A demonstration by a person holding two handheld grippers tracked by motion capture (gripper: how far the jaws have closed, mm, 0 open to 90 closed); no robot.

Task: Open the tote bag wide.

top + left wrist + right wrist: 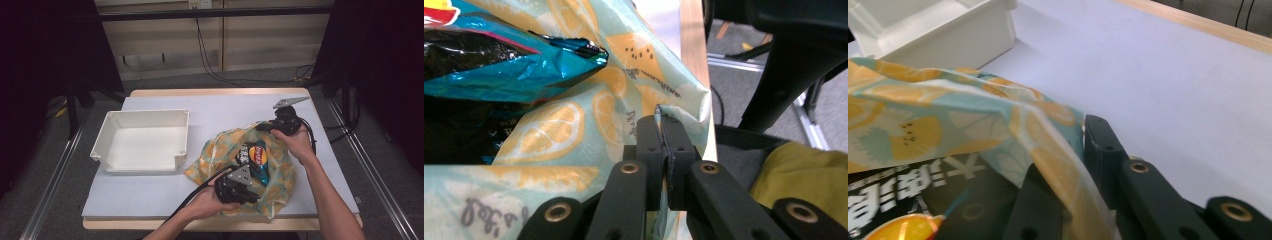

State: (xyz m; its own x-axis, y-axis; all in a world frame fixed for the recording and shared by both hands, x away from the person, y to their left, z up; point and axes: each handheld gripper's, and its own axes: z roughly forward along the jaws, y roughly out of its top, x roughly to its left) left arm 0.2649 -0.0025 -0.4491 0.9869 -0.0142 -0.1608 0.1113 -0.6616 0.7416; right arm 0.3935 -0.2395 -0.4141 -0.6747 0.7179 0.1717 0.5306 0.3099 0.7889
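- The lemon-print bag (280, 175) lies on the right half of the tabletop (230, 110), its mouth held open
- A blue-and-black snack packet (256, 156) sits inside the bag, partly covered by the bag's film
- The left hand-held gripper (666, 131) is clenched on the bag's near edge; the film shows pinched between the closed jaws
- The right hand-held gripper (264, 126) grasps the bag's far rim; the film drapes over its jaws in the right gripper view
- A white open tray (107, 150) stands on the left of the tabletop, apart from the bag
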